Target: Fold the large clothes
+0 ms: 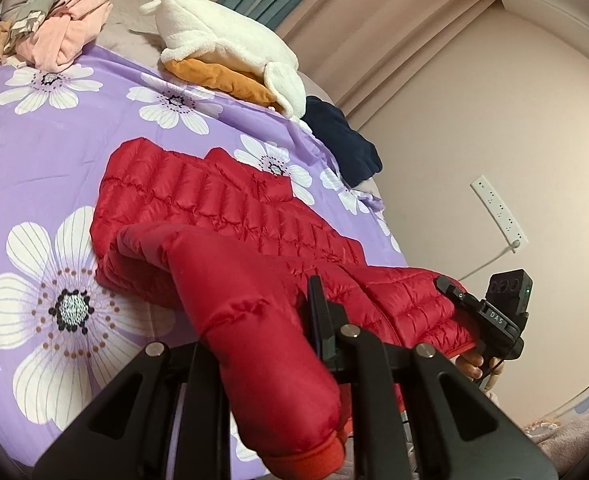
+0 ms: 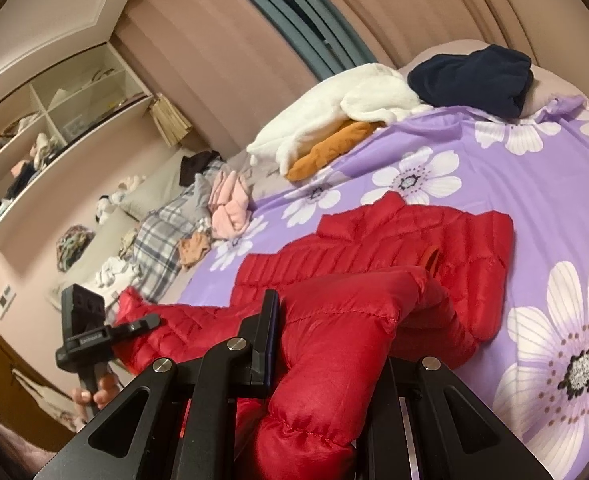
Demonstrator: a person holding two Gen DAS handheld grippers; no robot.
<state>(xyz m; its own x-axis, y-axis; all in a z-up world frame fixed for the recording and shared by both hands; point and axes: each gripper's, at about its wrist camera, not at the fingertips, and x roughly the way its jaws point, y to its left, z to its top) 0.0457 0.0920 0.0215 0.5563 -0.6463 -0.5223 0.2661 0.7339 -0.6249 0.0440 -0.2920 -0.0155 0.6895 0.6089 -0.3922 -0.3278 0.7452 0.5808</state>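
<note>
Both grippers clamp sleeves of the red puffer jacket (image 1: pixel 198 208).
Left gripper (image 1: pixel 278 344) and right gripper (image 2: pixel 326 344) pinch one sleeve each at lower frame; jacket body lies mid-frame on the purple floral bedspread (image 1: pixel 46 152).

Probably a bedroom: bed (image 2: pixel 534 200), curtains (image 2: pixel 222 40).

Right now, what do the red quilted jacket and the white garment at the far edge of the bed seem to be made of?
Red quilted jacket: probably thin nylon-type shell with padding; it has a sheen and puffy stitched channels. White garment: apparently fleece or sherpa; matte, fuzzy nap, thick soft folds.
</note>
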